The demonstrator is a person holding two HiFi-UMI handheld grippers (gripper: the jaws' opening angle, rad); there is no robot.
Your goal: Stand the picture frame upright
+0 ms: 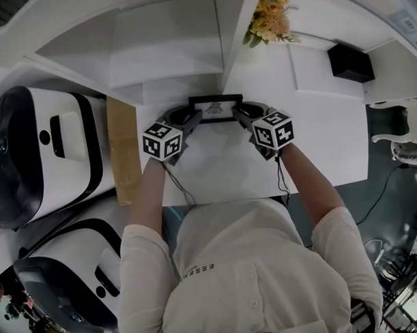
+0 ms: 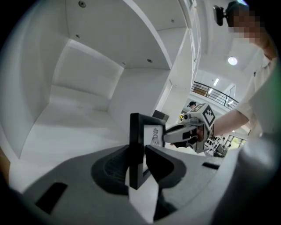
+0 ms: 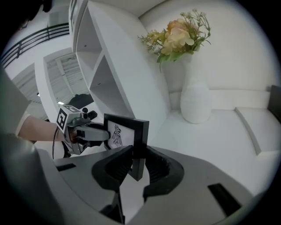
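Observation:
A small black picture frame (image 1: 215, 107) with a drawing on white paper stands upright on the white table (image 1: 330, 137), at the foot of a shelf divider. My left gripper (image 1: 193, 118) is at its left end and my right gripper (image 1: 239, 113) at its right end. In the left gripper view the frame's side bar (image 2: 137, 145) sits between the jaws of the left gripper (image 2: 137, 162), with a thin sliver showing at the right pad. In the right gripper view the right gripper (image 3: 137, 160) is shut on the frame's other side bar (image 3: 140, 136).
A white vase (image 3: 196, 99) of flowers (image 1: 271, 17) stands behind the frame to the right. A black box (image 1: 350, 62) sits at the back right. White shelf compartments (image 1: 163, 41) rise behind. Two large white-and-black machines (image 1: 37, 155) and a brown board (image 1: 124, 148) flank the left.

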